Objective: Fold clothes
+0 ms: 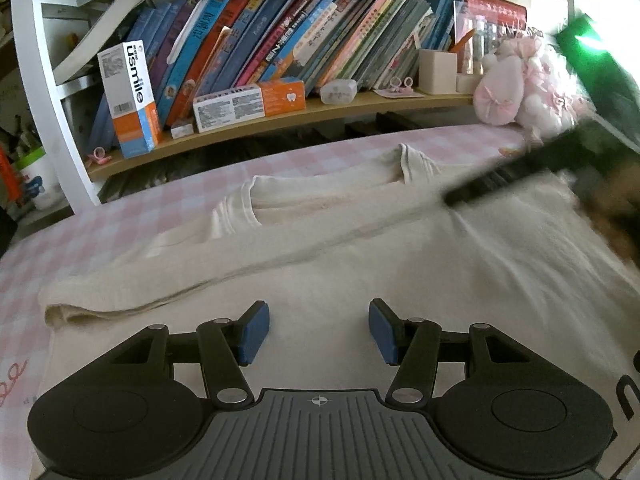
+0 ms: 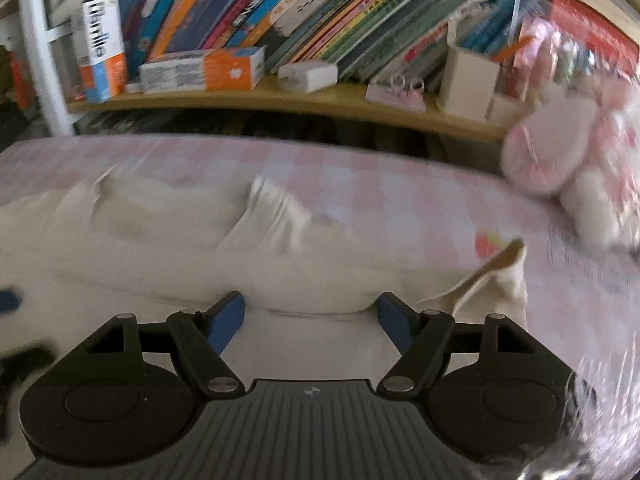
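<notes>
Right now we hold both grippers low over a cream garment spread across a pink-and-white checked cover, with its neckline turned toward the bookshelf. Our left gripper hovers above the middle of the cloth with its blue pads set wide apart and nothing between them. A long fold of the garment runs from the left edge up toward the right, and a sleeve end lies doubled over at the near left. In the left wrist view our right gripper comes in from the upper right as a dark blurred bar whose tip lies over the cloth near the fold line. From its own camera, the right gripper also stands wide, its blue pads spread, and a raised ridge of the fabric sits just ahead of them; we cannot tell whether the pads touch it. A corner of the cloth stands lifted at the right edge. Beyond the cover, a pink plush toy rests at the far right, below a row of leaning books, and a white and orange box stands upright on the shelf board.
</notes>
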### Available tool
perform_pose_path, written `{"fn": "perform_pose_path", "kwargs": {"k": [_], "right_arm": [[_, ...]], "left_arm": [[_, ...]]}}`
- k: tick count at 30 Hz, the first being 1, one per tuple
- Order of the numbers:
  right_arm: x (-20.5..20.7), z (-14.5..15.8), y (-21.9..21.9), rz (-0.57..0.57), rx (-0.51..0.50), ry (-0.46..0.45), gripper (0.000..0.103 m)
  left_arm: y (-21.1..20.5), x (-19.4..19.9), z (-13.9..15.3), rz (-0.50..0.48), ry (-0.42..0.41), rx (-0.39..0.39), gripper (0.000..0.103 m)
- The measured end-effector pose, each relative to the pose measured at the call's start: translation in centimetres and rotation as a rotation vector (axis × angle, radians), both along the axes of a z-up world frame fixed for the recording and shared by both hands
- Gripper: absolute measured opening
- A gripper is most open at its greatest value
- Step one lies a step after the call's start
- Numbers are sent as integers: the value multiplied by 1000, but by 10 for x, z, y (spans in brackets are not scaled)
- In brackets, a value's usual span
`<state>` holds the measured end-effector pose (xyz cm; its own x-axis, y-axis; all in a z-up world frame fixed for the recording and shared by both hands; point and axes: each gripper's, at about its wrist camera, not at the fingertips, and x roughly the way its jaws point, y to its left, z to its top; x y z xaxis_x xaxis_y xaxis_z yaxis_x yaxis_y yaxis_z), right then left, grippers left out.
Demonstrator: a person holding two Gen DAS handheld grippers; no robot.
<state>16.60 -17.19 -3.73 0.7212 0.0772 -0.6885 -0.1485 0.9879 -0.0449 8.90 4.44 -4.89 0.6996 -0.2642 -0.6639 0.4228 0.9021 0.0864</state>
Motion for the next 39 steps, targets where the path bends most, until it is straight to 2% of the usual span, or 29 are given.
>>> {"fn": "perform_pose_path", "kwargs": {"k": [4, 7, 10, 15, 18, 20, 24, 29, 32, 35, 39], "right_arm": [[46, 16, -3, -15, -115, -86, 69], [45, 38, -21, -64, -66, -138, 71], [15, 42, -32, -54, 1, -111, 72], [-51, 18, -21, -12, 1, -13, 70], [-79, 3, -10, -2, -13, 17, 70], [-92, 0, -6, 5, -13, 0, 70], [-96, -1, -6, 46, 1, 13, 69], [-94, -2, -15, 92, 32, 12, 70], [-95, -2, -16, 94, 34, 4, 70], [-96, -2, -15, 91, 36, -3, 70], [-98, -2, -15, 93, 35, -7, 70]], "left_arm": [[0, 2, 3, -15, 24, 13, 55], [0, 7, 4, -23, 49, 16, 56], [-7, 19, 6, -4, 67, 26, 54], [-17, 38, 8, 28, 97, 44, 49], [-27, 48, 7, 46, 106, 58, 47], [-32, 54, 7, 52, 118, 67, 48], [-37, 67, 6, 68, 140, 71, 48], [-39, 77, 11, 115, 197, 23, 44], [-46, 78, 10, 76, 208, 33, 44], [-54, 81, 8, 65, 178, 55, 44], [-56, 110, 7, 130, 159, 77, 44]]}}
